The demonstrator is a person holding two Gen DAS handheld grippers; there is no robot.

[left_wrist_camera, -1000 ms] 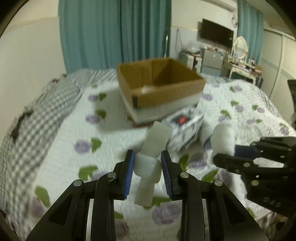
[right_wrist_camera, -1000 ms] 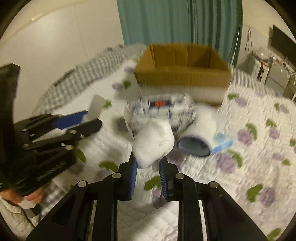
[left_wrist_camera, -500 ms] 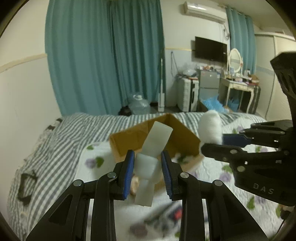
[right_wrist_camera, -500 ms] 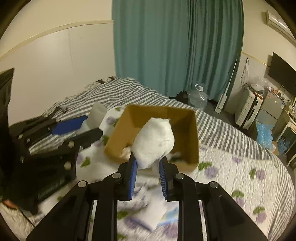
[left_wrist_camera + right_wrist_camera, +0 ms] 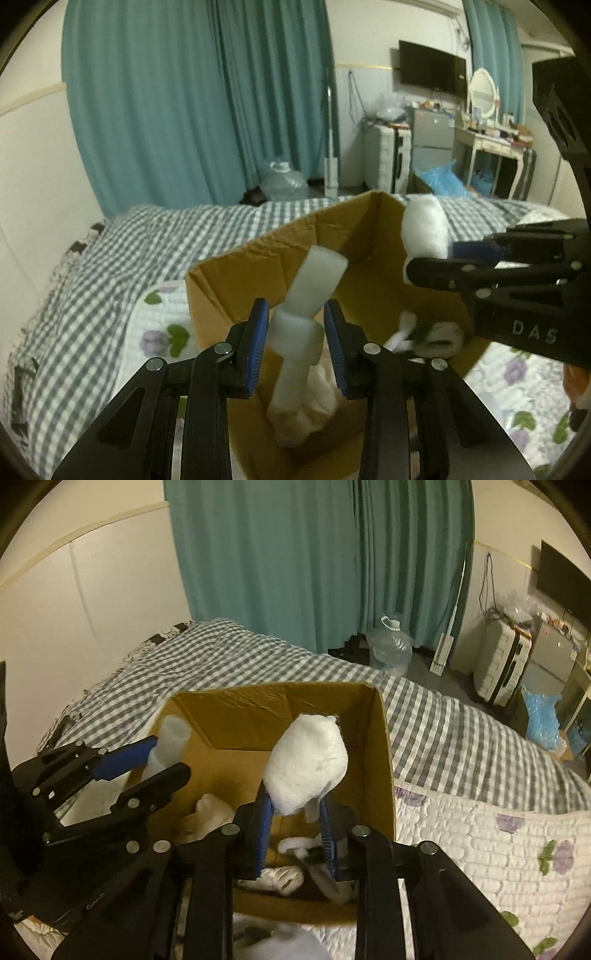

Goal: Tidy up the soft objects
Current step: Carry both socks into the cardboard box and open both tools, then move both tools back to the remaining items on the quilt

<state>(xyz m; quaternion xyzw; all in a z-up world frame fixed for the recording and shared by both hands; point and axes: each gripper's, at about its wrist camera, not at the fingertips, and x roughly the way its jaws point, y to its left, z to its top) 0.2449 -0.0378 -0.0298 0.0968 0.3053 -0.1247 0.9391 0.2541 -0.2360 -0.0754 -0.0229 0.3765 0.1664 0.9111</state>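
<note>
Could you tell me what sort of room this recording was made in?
Most likely a lived-in bedroom. A bed with a grey checked cover and a floral quilt carries the cardboard box; teal curtains hang behind it, and a wall television and a dressing table with an oval mirror stand opposite.

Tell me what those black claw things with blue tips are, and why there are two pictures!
They are grabbing tools a person holds, one in each hand, each with a small camera looking along its fingers. That gives two pictures. In the left one, the left gripper squeezes a whitish foam strip. In the right one, the right gripper pinches a fluffy white bundle. Both hang over an open cardboard box on a bed, with other soft white things already inside.
</note>
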